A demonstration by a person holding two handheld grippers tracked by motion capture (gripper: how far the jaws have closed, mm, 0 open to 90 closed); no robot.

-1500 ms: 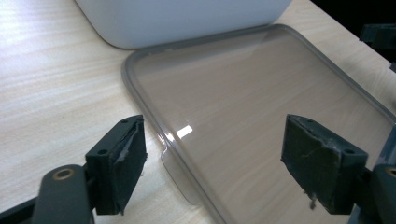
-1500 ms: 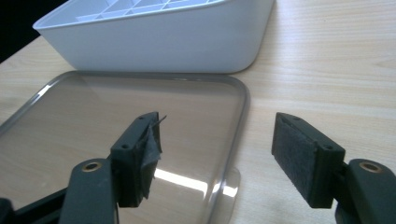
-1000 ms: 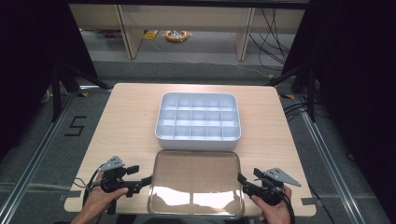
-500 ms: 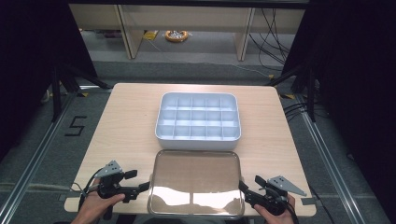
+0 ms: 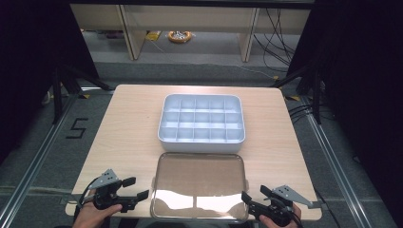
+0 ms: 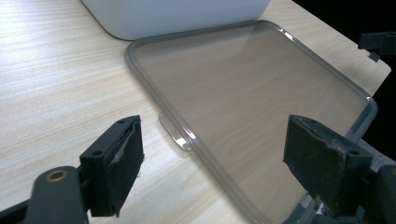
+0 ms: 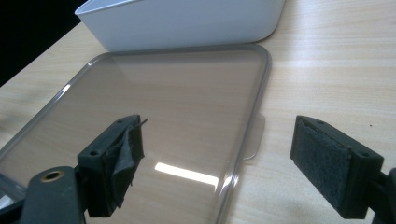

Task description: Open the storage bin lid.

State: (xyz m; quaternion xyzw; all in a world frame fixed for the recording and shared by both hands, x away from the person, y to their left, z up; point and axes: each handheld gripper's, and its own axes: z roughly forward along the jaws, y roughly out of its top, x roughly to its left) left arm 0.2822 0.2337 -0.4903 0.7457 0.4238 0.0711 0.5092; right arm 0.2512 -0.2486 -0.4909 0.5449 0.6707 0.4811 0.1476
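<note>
Clear plastic lid (image 5: 198,183) flat between both grippers, left gripper (image 5: 132,188) open beside its left edge, right gripper (image 5: 253,195) jaws just opened wide, nothing between them, white compartment tray (image 5: 202,118) beyond

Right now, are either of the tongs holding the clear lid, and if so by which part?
Nothing is held. The left tongs and right tongs both stand open beside the clear lid, which lies flat on the table.
</note>
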